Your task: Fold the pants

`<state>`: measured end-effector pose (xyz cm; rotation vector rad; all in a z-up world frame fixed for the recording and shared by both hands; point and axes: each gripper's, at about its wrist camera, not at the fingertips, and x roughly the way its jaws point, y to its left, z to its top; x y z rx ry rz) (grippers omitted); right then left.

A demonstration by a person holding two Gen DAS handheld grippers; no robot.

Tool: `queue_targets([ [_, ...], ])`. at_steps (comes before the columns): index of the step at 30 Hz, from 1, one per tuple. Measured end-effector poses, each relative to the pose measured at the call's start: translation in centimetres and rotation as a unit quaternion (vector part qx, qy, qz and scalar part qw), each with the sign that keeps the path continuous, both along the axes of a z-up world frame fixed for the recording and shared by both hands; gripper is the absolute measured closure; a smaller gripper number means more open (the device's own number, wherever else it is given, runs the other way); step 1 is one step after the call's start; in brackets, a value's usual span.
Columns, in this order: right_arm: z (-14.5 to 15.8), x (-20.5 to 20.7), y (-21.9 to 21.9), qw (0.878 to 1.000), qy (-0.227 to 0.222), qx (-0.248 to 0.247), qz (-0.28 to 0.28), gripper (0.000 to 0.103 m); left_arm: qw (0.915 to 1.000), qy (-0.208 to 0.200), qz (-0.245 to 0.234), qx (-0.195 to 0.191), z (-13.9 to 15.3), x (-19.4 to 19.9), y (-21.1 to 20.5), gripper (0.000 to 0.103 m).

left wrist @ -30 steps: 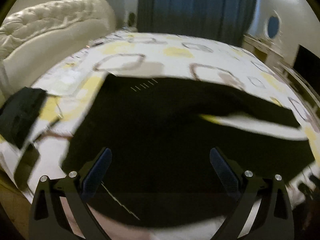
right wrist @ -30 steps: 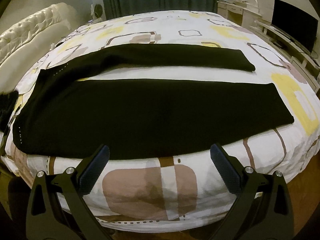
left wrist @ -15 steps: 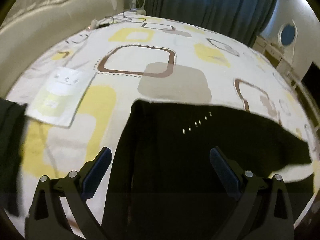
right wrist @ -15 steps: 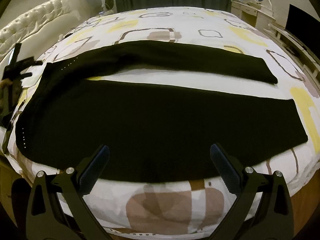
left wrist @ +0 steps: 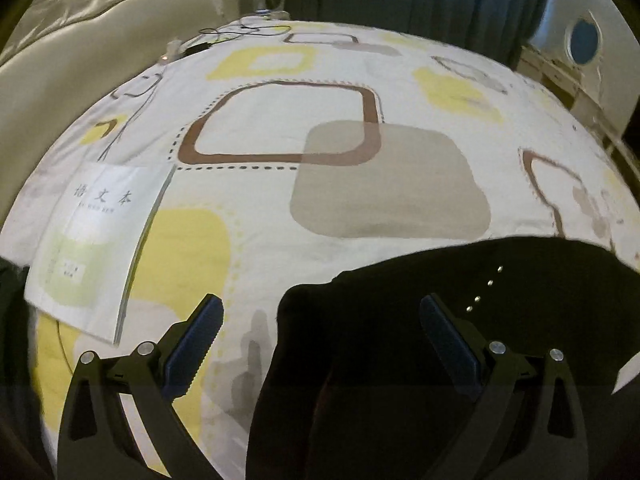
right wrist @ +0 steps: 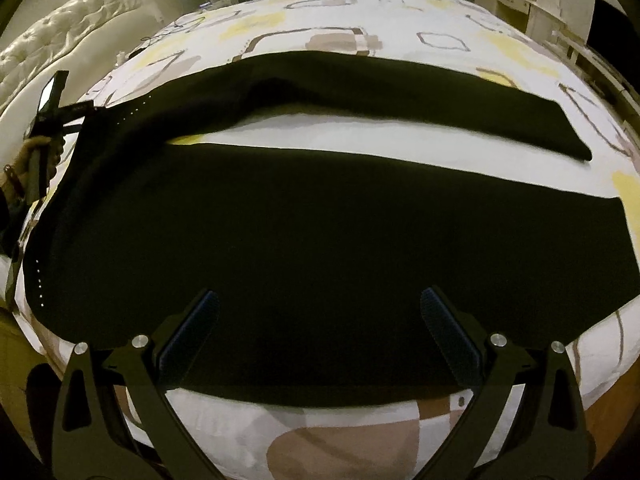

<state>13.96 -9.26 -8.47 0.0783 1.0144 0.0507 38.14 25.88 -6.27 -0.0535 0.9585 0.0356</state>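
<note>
Black pants (right wrist: 320,232) lie spread flat on the patterned bed, waistband at the left, the two legs running right with a strip of sheet between them. My right gripper (right wrist: 320,320) is open and empty, low over the near leg's front edge. My left gripper (left wrist: 320,320) is open and empty, over the far corner of the waistband (left wrist: 400,320), which shows a row of small white dots. The left gripper also shows in the right wrist view (right wrist: 48,120), held in a hand at the pants' far left corner.
A thin booklet (left wrist: 92,240) lies on the bed (left wrist: 360,128) left of the waistband. Cables and a small device (left wrist: 224,36) lie near the cream tufted headboard (left wrist: 80,40). Dark curtains, a white dresser (right wrist: 520,4) and a dark screen stand beyond the bed.
My left gripper has moved forward and left, from over the middle of the pants to the waistband's far corner. My right gripper has moved closer in over the near leg.
</note>
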Motion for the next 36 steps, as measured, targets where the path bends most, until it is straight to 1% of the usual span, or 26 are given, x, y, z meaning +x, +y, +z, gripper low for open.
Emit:
queue_targets([
  [1,-0.1,0.2,0.0,1.000,0.001,0.001,0.000,0.002,1.0000,0.008,0.002,0.002,-0.3,0.2,0.0,0.008],
  [2,-0.1,0.3,-0.1,1.000,0.002,0.003,0.000,0.002,0.9999,0.014,0.001,-0.002,-0.6,0.4,0.2,0.017],
  [3,-0.2,0.4,-0.1,1.000,0.003,0.004,0.001,0.002,0.9996,0.019,-0.006,-0.019,-0.9,0.4,0.4,0.062],
  [4,-0.2,0.6,-0.2,1.000,0.003,0.006,0.002,0.002,0.9959,0.039,-0.022,-0.078,-1.6,0.7,1.0,0.080],
  [5,-0.1,0.7,-0.2,1.000,0.004,0.009,0.004,0.002,0.9899,0.047,-0.015,-0.133,-2.2,0.6,1.9,0.081],
  [6,0.0,0.9,-0.2,1.000,0.003,0.010,0.007,0.002,0.9842,0.040,-0.001,-0.172,-2.4,0.4,2.7,0.083],
  [7,0.1,1.1,-0.2,1.000,0.001,0.010,0.011,0.002,0.9813,0.033,0.011,-0.189,-2.5,0.2,3.3,0.089],
  [8,0.3,1.4,-0.3,1.000,0.000,0.011,0.015,0.002,0.9811,0.027,0.009,-0.191,-2.5,0.1,3.5,0.089],
  [10,0.7,2.3,-0.5,1.000,-0.007,0.013,0.026,0.002,0.9853,0.020,-0.005,-0.170,-2.4,-0.2,3.2,0.093],
  [13,1.9,5.0,-1.3,0.998,-0.028,0.029,0.047,0.002,0.9891,0.014,-0.022,-0.145,-1.7,-0.4,2.4,0.095],
  [15,3.0,8.0,-2.1,0.995,-0.049,0.041,0.075,0.002,0.9885,0.008,-0.023,-0.150,-1.3,-0.3,2.4,0.095],
  [17,4.1,11.5,-3.0,0.990,-0.074,0.057,0.109,0.002,0.9862,0.001,-0.024,-0.164,-1.0,-0.3,2.9,0.095],
  [19,4.7,15.4,-3.8,0.983,-0.077,0.078,0.144,0.002,0.9826,-0.010,-0.029,-0.183,-0.8,-0.4,3.5,0.095],
  [21,4.7,20.2,-4.4,0.978,-0.065,0.095,0.176,0.002,0.9794,-0.024,-0.036,-0.197,-0.4,-0.8,3.8,0.095],
  [22,4.4,23.0,-4.5,0.976,-0.048,0.100,0.188,0.002,0.9769,-0.033,-0.041,-0.207,-0.2,-1.1,4.0,0.095],
  [24,3.7,26.5,-4.3,0.971,-0.016,0.111,0.209,0.002,0.9724,-0.048,-0.046,-0.223,0.2,-1.6,4.2,0.095],
  [25,3.2,28.6,-3.9,0.971,-0.006,0.099,0.216,0.002,0.9703,-0.055,-0.049,-0.230,0.4,-1.8,4.2,0.095],
  [27,2.5,31.2,-3.5,0.972,0.008,0.079,0.220,0.002,0.9686,-0.062,-0.055,-0.235,0.7,-2.2,4.1,0.095],
  [29,1.3,34.0,-2.9,0.971,0.035,0.074,0.225,0.003,0.9669,-0.069,-0.063,-0.237,1.0,-2.5,3.9,0.095],
  [30,1.0,34.4,-2.7,0.970,0.041,0.076,0.227,0.011,0.9666,-0.071,-0.065,-0.237,1.0,-2.4,3.8,0.095],
  [31,0.2,35.6,-2.4,0.968,0.060,0.075,0.233,0.027,0.9659,-0.072,-0.065,-0.240,1.0,-2.4,3.8,0.095],
  [32,-0.3,36.0,-2.1,0.966,0.071,0.073,0.239,0.034,0.9652,-0.072,-0.064,-0.243,1.0,-2.5,4.0,0.095],
  [33,-0.9,36.6,-1.6,0.965,0.082,0.053,0.243,0.037,0.9644,-0.072,-0.063,-0.247,1.0,-2.5,4.0,0.095],
  [34,-1.4,36.9,-1.0,0.964,0.088,0.032,0.248,0.038,0.9640,-0.072,-0.063,-0.248,1.0,-2.5,4.1,0.095],
  [36,-1.9,36.9,-0.5,0.961,0.092,0.011,0.261,0.037,0.9645,-0.069,-0.062,-0.247,1.0,-2.2,4.1,0.095],
])
